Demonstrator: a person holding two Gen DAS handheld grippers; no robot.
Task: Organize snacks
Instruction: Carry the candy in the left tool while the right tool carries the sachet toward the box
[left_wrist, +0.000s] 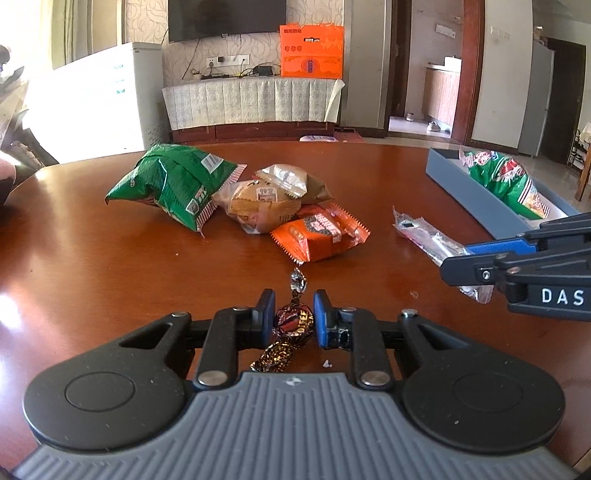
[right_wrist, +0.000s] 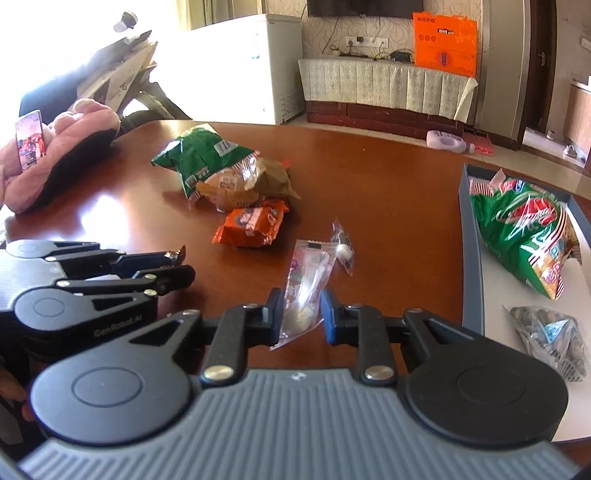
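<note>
A: What is the left gripper (left_wrist: 294, 319) holding?
B: A shiny brown candy (left_wrist: 293, 325), pinched tight, low on the table (left_wrist: 110, 258).
A: And the right gripper (right_wrist: 303, 314)?
B: Its fingers (right_wrist: 275, 314) squeeze a clear packet (right_wrist: 308, 284). The tray (right_wrist: 471, 258) is at three o'clock.

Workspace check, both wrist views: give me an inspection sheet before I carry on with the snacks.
Surface: round brown table, glossy, a few crumbs.
Job's things: grey tray at right holds a green bag and a clear nut packet. Still loose on the table: green packet, pastry, orange packet, small clear packet.
Clutter: pink plush and a phone at the far left.
Grippers: left gripper shut on a wrapped candy; right gripper shut on a long clear packet.
Cables: wires on the TV cabinet only.
Surroundings: white freezer, orange box, doorway.
</note>
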